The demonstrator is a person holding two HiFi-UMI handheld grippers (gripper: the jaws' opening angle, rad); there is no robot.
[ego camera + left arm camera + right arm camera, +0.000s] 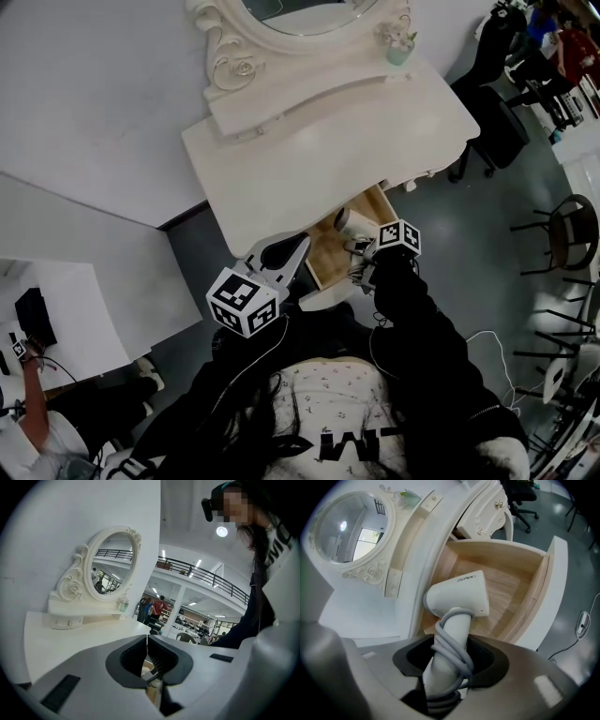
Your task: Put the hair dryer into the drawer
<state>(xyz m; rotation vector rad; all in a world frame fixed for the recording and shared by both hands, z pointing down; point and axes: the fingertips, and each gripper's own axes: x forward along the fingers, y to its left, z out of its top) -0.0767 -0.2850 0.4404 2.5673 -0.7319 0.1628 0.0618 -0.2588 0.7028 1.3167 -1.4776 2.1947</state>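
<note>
While right gripper (449, 663) clamps jaws on cord-wrapped handle, white plastic hair dryer (457, 599) hangs over open pale-wood drawer (508, 585) under white counter (328, 141). Likely light, rigid, smooth shell; handle with grey cord gives best hold. Empty left gripper (148, 660): jaws together.

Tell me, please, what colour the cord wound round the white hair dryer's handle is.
Light grey cord, clearest in the right gripper view.

The left gripper (298, 246) points toward one o'clock, level, its jaws pressed together on nothing. At its three o'clock the right gripper (359, 251) tilts steeply downward, jaws clamped around the hair dryer (457, 599) handle.
</note>
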